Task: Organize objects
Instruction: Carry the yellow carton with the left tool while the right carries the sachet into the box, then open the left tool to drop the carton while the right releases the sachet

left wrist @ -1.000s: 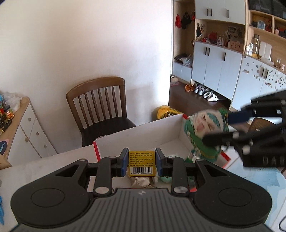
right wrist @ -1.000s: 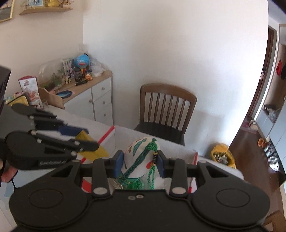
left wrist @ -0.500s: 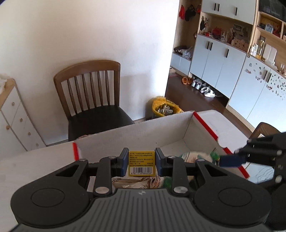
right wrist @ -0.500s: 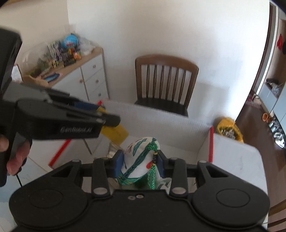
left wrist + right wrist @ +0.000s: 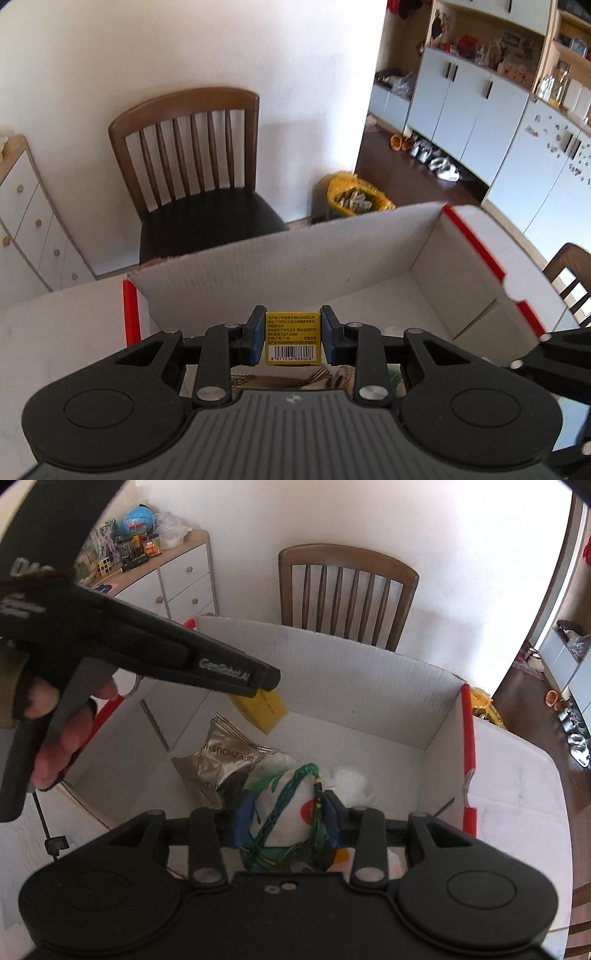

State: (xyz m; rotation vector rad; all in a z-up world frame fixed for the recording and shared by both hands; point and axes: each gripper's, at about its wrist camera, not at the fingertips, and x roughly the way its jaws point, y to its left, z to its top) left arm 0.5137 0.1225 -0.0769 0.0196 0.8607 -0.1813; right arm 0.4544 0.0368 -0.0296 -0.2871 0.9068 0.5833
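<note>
Now yellow box [image 5: 292, 338] clamped upright, barcode lowermost

The right gripper [image 5: 288, 818] clamps a white cloth pouch [image 5: 286, 812] with green cords over the open cardboard box [image 5: 354, 686]. Beside it, the left gripper [image 5: 264, 686] (a hand [image 5: 62, 734] squeezing its trigger) holds a yellow box [image 5: 264, 710] above a crumpled foil bag [image 5: 218, 764].

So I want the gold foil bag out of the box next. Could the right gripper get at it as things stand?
Probably not yet: the right gripper is shut on a green-and-white pouch, so its jaws are occupied. The foil bag itself lies uncovered in the box, just left of it.
</note>
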